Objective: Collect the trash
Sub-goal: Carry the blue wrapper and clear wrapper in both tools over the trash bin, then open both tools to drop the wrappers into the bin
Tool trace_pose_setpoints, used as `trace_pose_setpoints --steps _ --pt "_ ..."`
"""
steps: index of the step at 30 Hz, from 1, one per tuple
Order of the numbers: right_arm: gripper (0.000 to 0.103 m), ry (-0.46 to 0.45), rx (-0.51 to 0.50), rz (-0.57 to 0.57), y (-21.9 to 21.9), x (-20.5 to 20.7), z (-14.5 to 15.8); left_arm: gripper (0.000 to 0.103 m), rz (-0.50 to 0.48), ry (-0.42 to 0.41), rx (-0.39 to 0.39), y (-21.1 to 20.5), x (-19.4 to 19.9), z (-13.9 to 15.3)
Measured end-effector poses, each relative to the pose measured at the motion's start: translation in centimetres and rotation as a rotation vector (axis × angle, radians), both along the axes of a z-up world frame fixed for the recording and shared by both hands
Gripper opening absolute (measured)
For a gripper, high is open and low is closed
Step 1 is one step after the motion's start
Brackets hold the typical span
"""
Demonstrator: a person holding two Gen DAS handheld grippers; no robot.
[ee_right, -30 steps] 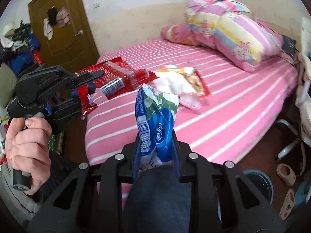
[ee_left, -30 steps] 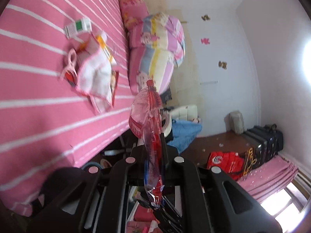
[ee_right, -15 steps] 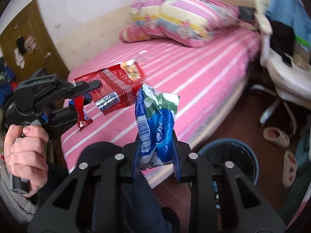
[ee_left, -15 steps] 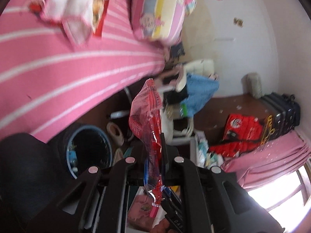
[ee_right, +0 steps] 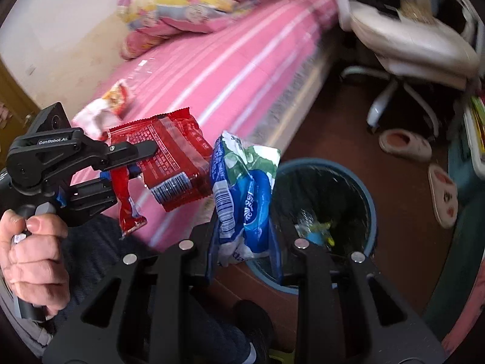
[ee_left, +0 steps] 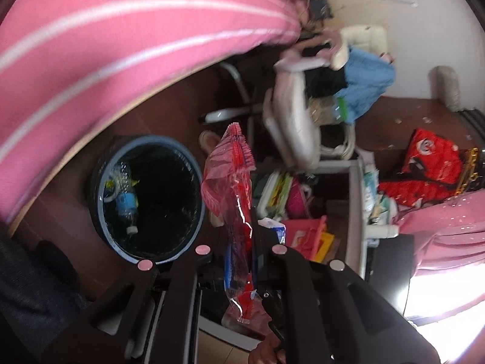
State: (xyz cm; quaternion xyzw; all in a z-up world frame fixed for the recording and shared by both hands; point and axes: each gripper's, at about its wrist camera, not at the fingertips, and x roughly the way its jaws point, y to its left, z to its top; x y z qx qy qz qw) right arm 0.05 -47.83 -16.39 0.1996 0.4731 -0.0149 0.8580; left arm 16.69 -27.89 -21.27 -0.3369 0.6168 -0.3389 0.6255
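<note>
My left gripper (ee_left: 241, 250) is shut on a red snack wrapper (ee_left: 233, 182); it also shows in the right wrist view (ee_right: 172, 163), held in the air beside the bed. My right gripper (ee_right: 242, 236) is shut on a blue, green and white wrapper (ee_right: 245, 188). A round blue-rimmed trash bin (ee_left: 148, 197) with a black liner stands on the floor by the bed; it holds a bottle and some scraps. In the right wrist view the bin (ee_right: 357, 194) lies just right of and below the blue wrapper.
The pink striped bed (ee_right: 230, 69) still carries a white and orange wrapper (ee_right: 106, 106). A white swivel chair (ee_right: 403, 39) piled with clothes stands past the bin. Slippers (ee_right: 406, 145) lie on the brown floor. A cluttered bin of items (ee_left: 303, 200) sits right of the trash bin.
Both grippers have swung away from the bed top down toward the floor. The trash bin has come into close view under both held wrappers.
</note>
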Motion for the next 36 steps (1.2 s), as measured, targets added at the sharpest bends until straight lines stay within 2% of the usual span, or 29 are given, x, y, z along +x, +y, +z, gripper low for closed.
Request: trace_pose_setpoints --steps 8,11,15,17,18,19,20,21,22,23,27,31,36 --pt "0.028 0.111 0.028 -0.064 -2.8 0.9 -4.0 0.008 -0.141 0.015 0.154 -5.4 0.8 -4.9" --pt "0.028 0.139 0.029 -0.079 -3.4 1.3 -5.1 0.008 -0.191 0.017 0.178 -6.8 1.1 -6.1" --pt "0.029 0.175 0.02 -0.109 -4.0 1.9 -6.5 0.014 -0.232 0.039 0.209 -8.0 1.9 -8.1" --pt "0.036 0.205 0.019 -0.125 -4.2 2.1 -7.4 0.028 -0.245 0.045 0.225 -8.7 2.2 -9.1" --pt "0.045 0.212 0.012 -0.134 -4.2 2.3 -7.5 0.053 -0.252 0.053 0.234 -8.9 2.4 -9.5" --pt "0.057 0.211 -0.01 -0.149 -4.3 2.2 -7.4 0.07 -0.253 0.057 0.24 -9.1 2.4 -9.7" --pt "0.063 0.205 -0.034 -0.157 -4.2 2.3 -7.2 0.072 -0.253 0.052 0.241 -9.2 2.5 -9.7" --pt "0.076 0.193 -0.066 -0.161 -4.0 2.1 -6.9 0.074 -0.259 0.047 0.242 -9.3 2.5 -9.7" --pt "0.081 0.183 -0.088 -0.162 -3.9 2.0 -6.6 0.08 -0.265 0.052 0.242 -9.4 2.5 -9.8" --pt "0.083 0.177 -0.104 -0.162 -3.8 1.9 -6.2 0.082 -0.265 0.057 0.238 -9.4 2.5 -9.8" --pt "0.084 0.168 -0.097 -0.167 -4.0 1.7 -5.6 0.083 -0.246 0.071 0.208 -9.0 2.5 -9.4" --pt "0.084 0.129 -0.077 -0.152 -3.7 1.6 -4.1 0.084 -0.18 0.094 0.145 -7.3 2.6 -8.4" --pt "0.084 0.054 -0.081 -0.087 -1.6 1.5 -0.9 0.085 -0.079 0.082 0.05 -3.6 2.1 -5.4"
